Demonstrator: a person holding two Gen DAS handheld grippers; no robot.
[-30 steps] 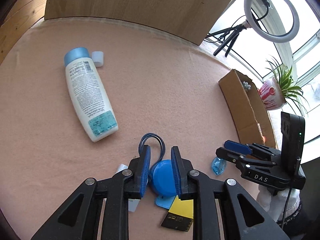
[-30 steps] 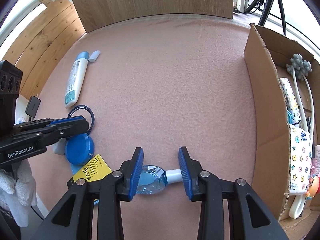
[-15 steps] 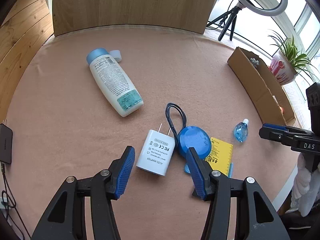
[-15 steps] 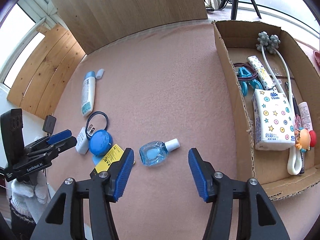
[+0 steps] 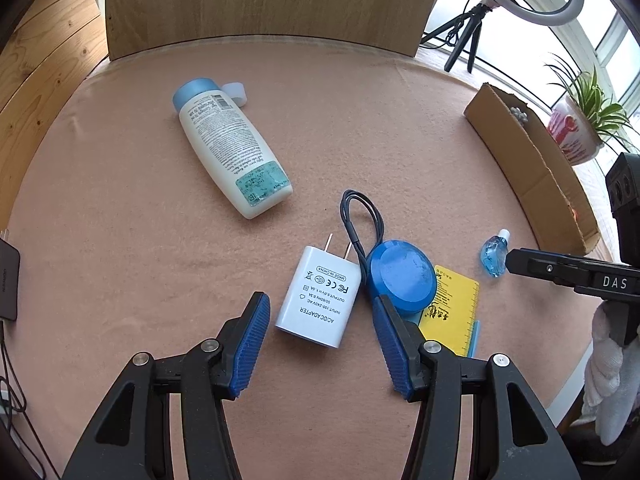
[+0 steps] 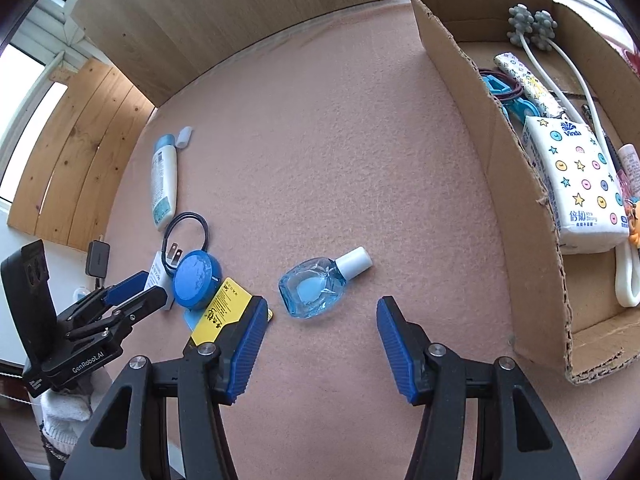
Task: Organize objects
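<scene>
Nearest to me, the left claw (image 5: 320,344) hangs with its jaws spread and nothing in them, having just been opening; the white adapter (image 5: 318,298) lies on the pink table (image 5: 120,260) between the blue pads, untouched. The right claw (image 6: 320,344) is likewise parted and empty, its jaws just opened too, with the small blue dropper bottle (image 6: 316,290) lying flat a little ahead of the gap.

The risks, as I judge them: the adapter sits hard against the round blue case (image 5: 400,276), and a dark cable loop (image 5: 360,216) runs past its prongs, so a closing pad could catch the case or drag the cable along. The dropper bottle is smooth and rounded; a pinch off its middle may squirt it sideways. The yellow card (image 6: 222,308) lies just beside the right claw's left pad and could be nudged.

Further off, the white lotion bottle (image 5: 232,148) lies on its side with a small loose cap (image 5: 235,92) by its blue top. Beyond, the cardboard box (image 6: 516,200) already holds a tissue pack (image 6: 576,184) and other things.

Hard to tell: where the cable ends, what the pale blue piece under the yellow card is, and the box's right side, which is cut off.
</scene>
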